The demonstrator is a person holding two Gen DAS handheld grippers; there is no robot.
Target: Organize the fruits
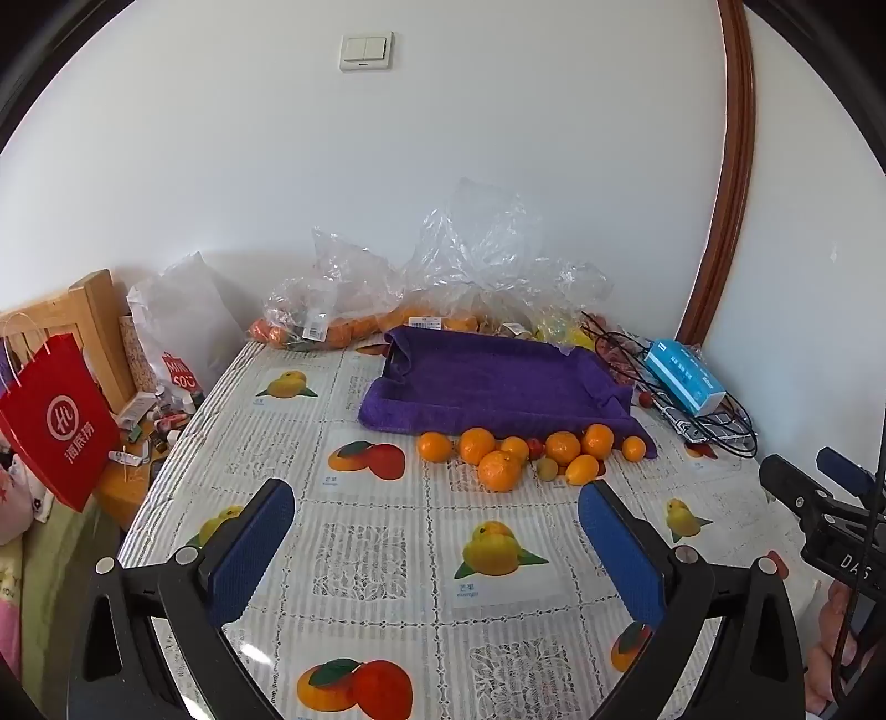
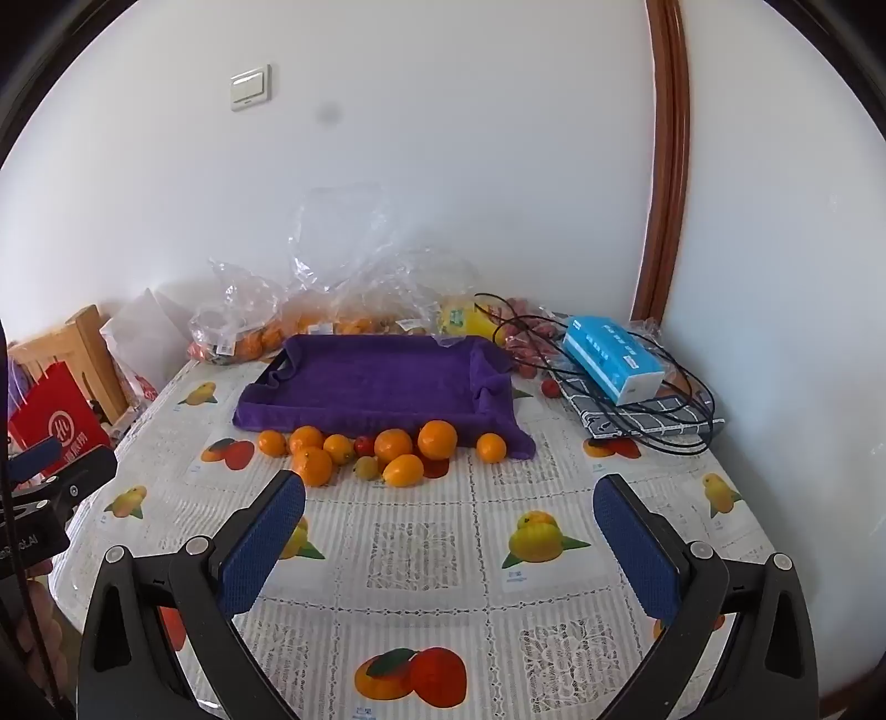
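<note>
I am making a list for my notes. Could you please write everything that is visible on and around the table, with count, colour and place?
tray: one, lined with purple towel, back middle of table, nothing in it
loose fruits: about eleven, mostly orange, one small red, in a cluster at the tray's front edge
plastic bags: several, clear, holding oranges, behind tray by the wall
tissue box: one, blue and white, right of tray, on cables
cables: black, tangled, right of tray
tablecloth: one, white with fruit prints, over the table
paper bag: one, red, left of the table
light switch: one, white, on the wall
left gripper: blue pads, open, above tablecloth
right gripper: blue pads, open, above tablecloth
</note>
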